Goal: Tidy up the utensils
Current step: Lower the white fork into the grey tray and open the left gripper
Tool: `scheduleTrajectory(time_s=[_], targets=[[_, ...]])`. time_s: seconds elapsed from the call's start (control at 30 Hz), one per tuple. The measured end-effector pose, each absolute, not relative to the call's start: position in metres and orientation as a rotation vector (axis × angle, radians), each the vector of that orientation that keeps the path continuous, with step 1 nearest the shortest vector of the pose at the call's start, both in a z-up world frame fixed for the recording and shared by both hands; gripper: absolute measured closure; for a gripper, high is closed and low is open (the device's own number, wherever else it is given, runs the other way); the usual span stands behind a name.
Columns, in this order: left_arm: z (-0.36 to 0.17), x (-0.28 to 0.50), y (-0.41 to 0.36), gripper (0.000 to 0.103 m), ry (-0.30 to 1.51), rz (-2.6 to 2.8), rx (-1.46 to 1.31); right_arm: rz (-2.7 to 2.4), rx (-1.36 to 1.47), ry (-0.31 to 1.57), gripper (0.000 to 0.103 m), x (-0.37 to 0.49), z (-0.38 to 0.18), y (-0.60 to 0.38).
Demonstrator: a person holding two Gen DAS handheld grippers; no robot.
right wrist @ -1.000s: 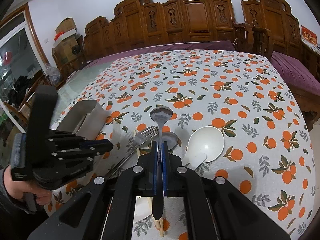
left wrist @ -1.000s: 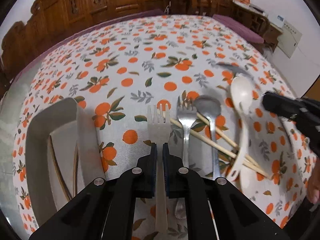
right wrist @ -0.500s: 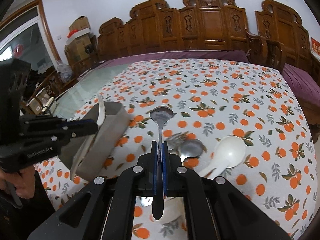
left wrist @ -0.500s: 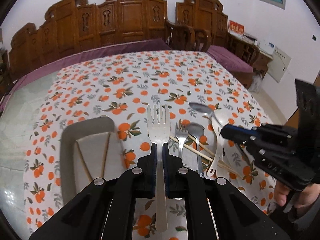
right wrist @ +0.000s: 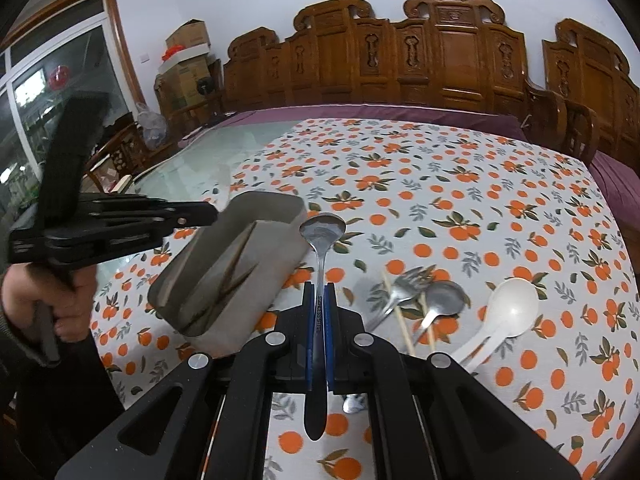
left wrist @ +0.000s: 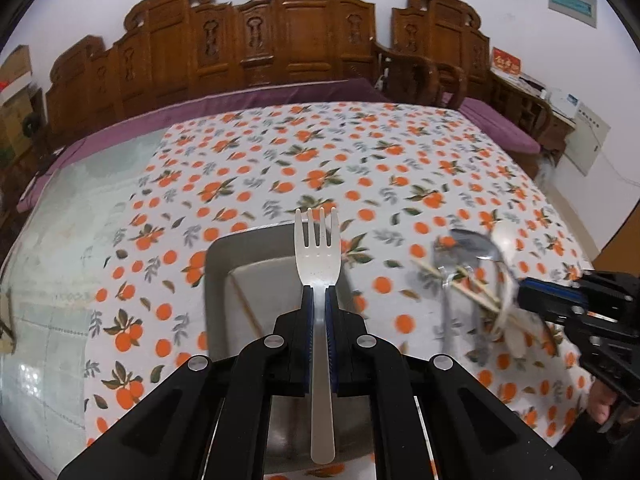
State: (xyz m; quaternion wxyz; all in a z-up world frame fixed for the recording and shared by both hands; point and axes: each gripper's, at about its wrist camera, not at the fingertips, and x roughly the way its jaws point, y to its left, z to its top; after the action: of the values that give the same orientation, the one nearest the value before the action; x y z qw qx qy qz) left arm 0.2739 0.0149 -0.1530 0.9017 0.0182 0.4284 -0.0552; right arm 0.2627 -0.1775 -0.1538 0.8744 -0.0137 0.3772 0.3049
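Note:
My left gripper (left wrist: 317, 294) is shut on a pale fork (left wrist: 317, 254), tines pointing away, held above the right side of a grey tray (left wrist: 218, 264). A pair of chopsticks (left wrist: 247, 314) lies in the tray. My right gripper (right wrist: 319, 292) is shut on a steel spoon (right wrist: 322, 227), bowl forward, just right of the tray (right wrist: 262, 202) and above the cloth. On the cloth to the right lie a metal fork (right wrist: 400, 292), a metal spoon (right wrist: 444, 298), a white spoon (right wrist: 510, 312) and chopsticks (right wrist: 402, 322). The left gripper (right wrist: 208, 214) shows at the left of the right wrist view.
An orange-print tablecloth (left wrist: 360, 168) covers most of the table, with bare glass (left wrist: 60, 260) at its left. Carved wooden chairs (left wrist: 288, 40) line the far side. A person's hand (right wrist: 60, 300) holds the left gripper's handle.
Both grippers have risen and shifted left with their utensils. The left gripper went from above the loose utensils to above the tray; the right one now hangs beside the tray.

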Motion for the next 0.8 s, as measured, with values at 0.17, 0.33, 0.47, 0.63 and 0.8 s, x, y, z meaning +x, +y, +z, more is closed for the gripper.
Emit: scheduleTrajectory(time_s=[0.17, 0.33, 0.47, 0.63, 0.8], targets=[[-0.177, 0.278, 0.034, 0.098, 0.912, -0.096, 0.017, 0.653, -0.031, 0.782, 0.097, 0.256, -0.153, -0.165], [-0.205, 0.281, 0.052, 0.098, 0.948, -0.095, -0.039, 0.659, -0.035, 0.778, 0.097, 0.252, -0.155, -0.154], [-0.215, 0.285, 0.052, 0.098, 0.97, -0.104, -0.038, 0.65, -0.029, 0.788, 0.097, 0.257, -0.159, -0.147], [-0.216, 0.285, 0.05, 0.097, 0.984, -0.126, -0.039, 0.641, -0.035, 0.791, 0.097, 0.26, -0.16, -0.14], [-0.205, 0.284, 0.056, 0.097, 0.956, -0.119, -0.04, 0.64, -0.03, 0.787, 0.097, 0.264, -0.155, -0.13]])
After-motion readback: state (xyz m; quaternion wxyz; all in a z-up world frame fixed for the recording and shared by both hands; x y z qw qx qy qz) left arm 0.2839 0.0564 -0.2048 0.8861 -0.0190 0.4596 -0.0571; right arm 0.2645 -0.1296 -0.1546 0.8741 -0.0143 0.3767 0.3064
